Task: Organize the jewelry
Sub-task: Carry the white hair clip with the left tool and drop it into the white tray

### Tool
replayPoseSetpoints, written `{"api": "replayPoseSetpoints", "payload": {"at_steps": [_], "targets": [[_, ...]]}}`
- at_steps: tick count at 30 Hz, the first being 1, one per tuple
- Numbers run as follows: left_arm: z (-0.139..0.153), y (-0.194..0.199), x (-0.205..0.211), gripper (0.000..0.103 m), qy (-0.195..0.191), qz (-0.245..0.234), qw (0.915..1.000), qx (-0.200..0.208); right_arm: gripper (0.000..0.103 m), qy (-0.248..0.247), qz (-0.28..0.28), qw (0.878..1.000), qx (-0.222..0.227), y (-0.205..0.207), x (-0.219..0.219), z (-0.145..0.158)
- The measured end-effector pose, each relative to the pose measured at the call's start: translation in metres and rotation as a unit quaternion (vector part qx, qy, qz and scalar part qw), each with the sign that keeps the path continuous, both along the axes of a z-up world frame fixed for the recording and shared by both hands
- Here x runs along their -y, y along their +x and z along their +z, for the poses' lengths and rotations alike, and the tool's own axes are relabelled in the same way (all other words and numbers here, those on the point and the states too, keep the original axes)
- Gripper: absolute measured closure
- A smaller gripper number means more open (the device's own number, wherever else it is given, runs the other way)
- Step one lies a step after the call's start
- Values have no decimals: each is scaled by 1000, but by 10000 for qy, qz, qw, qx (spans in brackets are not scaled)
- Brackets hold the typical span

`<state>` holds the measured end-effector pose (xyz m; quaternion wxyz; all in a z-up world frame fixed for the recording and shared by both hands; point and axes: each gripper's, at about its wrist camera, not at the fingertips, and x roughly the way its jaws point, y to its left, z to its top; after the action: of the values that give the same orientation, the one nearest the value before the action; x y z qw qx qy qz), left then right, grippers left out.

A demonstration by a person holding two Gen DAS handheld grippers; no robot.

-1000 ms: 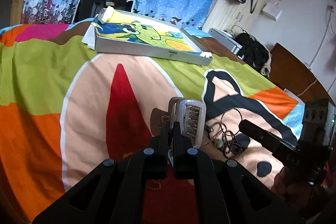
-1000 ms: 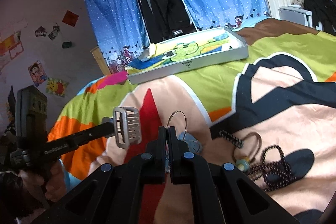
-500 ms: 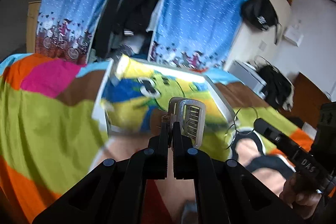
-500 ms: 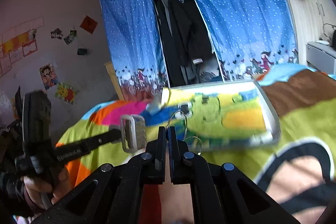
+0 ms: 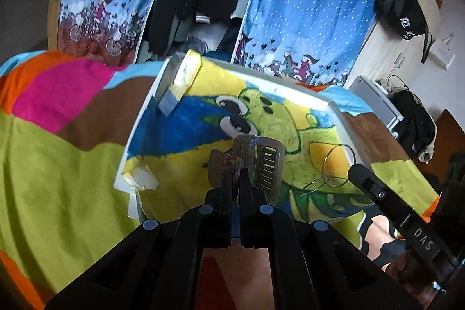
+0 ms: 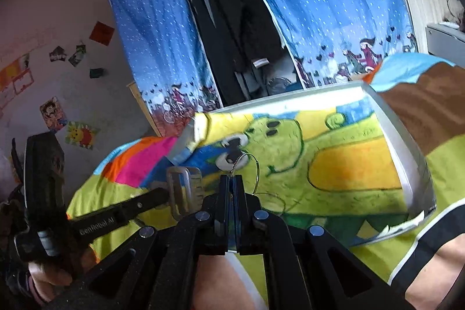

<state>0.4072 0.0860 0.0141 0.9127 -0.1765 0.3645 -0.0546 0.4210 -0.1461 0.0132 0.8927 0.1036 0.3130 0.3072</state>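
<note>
A: Left gripper (image 5: pixel 237 179) state?
B: Fingers pressed together on a silver hair clip (image 5: pixel 263 164); the clip is held in the air over the near part of the tray (image 5: pixel 338 109).

A: Right gripper (image 6: pixel 231 182)?
B: Fingers closed on a thin wire hoop earring (image 6: pixel 247 164). The hoops are seen hanging at the fingertips, also above the tray's lining.

A: The tray is described how?
B: A shallow white-rimmed tray, lined with a cartoon-printed cloth (image 5: pixel 261 118) in green, yellow and blue. It is laid on a multicoloured bedspread (image 5: pixel 58 164), far from the cameras relative to the grippers.

A: How are the grippers placed to each other?
B: Side by side, near each other, not touching. From the left wrist view the right gripper and the earring are seen on the right; from the right wrist view the clip is seen just left of the right fingertips.

A: Background?
B: Blue dotted curtains (image 6: pixel 162 28) are hung at the far side, with dark clothes (image 6: pixel 232 28) between them. A hand (image 6: pixel 49 275) is partly seen on the left gripper's handle.
</note>
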Motion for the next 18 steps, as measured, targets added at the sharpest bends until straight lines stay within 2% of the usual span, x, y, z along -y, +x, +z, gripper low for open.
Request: {"api": "replayPoseSetpoints", "payload": {"at_steps": [5,10,12,13,14,15,17,18], "targets": [[-11,4,2,101,-19,-25,9999,-165,99,-146,-61,9998,-114,-2,5,-12],[-13,2,6,98,123,62,9994,-320,99,-340,-235,9990,-196,-5,13,-19],[-12,0,6,91,109,83,9991,-402,99,-406,-312,9984,-224,-9,16,-19],[-11,-2,7,82,115,101,9990,-420,98,-426,-335,9983,-233,-11,18,-19],[-9,-5,7,70,126,121,9990,-411,92,-458,-362,9980,-231,-16,21,-18],[-6,-9,7,66,134,145,9991,-366,84,-473,-392,9979,-216,-18,23,-17],[0,-18,9,52,165,173,9994,-242,72,-438,-444,9979,-155,-27,29,-11],[5,-23,9,49,187,185,9995,-200,69,-434,-468,9979,-124,-31,32,-8]]}}
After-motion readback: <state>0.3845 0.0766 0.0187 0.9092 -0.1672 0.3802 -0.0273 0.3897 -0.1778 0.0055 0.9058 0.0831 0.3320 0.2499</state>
